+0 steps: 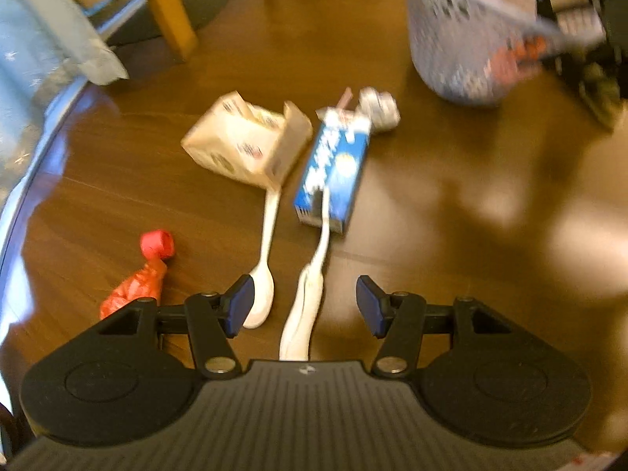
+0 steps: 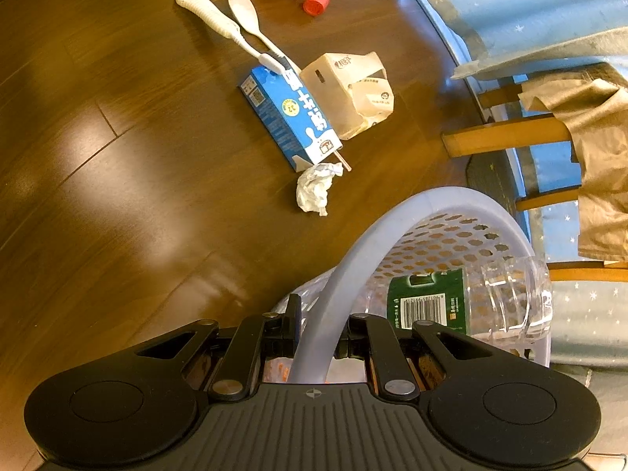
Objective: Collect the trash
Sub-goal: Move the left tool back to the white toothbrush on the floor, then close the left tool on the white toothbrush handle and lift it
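My left gripper (image 1: pixel 305 302) hangs low over the wooden floor (image 1: pixel 431 204) with its jaws partly apart and nothing pressed between them; the handle of a white toothbrush (image 1: pixel 310 294) lies in the gap, and a white plastic spoon (image 1: pixel 262 294) rests just beside the left blue pad (image 1: pixel 240 302), with its bowl toward me. The toothbrush head lies on a blue milk carton (image 1: pixel 335 174) that is flat on the floor, a straw sticking out of its far end. Just left of that carton sits a beige carton (image 1: pixel 243 141) with its top flaps open, and the spoon's handle runs up to it. A crumpled white tissue (image 1: pixel 378 110) lies at the far end of the blue carton. A red crushed bottle (image 1: pixel 143 274) with a red cap lies off to my left, apart from the rest. My right gripper (image 2: pixel 318 329) is clamped tight on the rim of the pale perforated bin (image 2: pixel 353 259), which it holds tilted beside the pile. Inside the bin a clear plastic bottle (image 2: pixel 490 302) with a green label lies on its side. Chair legs (image 2: pixel 506 137) and a starry blue cloth (image 2: pixel 530 4) stand beyond the trash.
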Action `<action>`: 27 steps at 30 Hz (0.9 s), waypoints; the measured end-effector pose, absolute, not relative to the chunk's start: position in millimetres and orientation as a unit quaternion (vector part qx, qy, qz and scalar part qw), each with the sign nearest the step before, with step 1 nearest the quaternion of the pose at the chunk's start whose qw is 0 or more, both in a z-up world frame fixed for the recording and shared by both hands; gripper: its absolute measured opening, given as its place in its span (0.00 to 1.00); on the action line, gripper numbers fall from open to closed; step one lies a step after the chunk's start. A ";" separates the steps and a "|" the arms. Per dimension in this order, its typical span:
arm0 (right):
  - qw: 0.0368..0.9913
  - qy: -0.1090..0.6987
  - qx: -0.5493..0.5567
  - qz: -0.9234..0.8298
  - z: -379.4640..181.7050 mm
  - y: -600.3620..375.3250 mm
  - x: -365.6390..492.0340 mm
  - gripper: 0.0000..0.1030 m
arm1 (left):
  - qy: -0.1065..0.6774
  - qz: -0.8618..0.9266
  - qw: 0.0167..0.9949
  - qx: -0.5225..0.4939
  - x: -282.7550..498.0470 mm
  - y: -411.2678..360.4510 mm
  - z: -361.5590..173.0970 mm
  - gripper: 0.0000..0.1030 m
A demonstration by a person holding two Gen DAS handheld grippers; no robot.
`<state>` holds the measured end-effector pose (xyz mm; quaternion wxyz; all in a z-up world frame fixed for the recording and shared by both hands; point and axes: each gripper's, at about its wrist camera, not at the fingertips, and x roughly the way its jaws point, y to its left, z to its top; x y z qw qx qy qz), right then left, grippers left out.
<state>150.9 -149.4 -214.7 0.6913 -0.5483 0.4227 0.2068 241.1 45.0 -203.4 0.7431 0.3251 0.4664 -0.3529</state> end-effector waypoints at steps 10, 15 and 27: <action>0.686 0.421 -0.556 0.209 -216.4 -148.2 150.3 0.09 | 0.481 -0.352 0.724 0.347 244.5 54.9 -254.8 0.47; 0.683 0.417 -0.562 0.211 -217.3 -147.5 150.0 0.10 | 0.480 -0.354 0.725 0.343 251.6 45.9 -267.6 0.47; 0.681 0.413 -0.565 0.213 -218.7 -144.5 151.4 0.10 | 0.489 -0.355 0.717 0.346 258.0 35.2 -287.4 0.37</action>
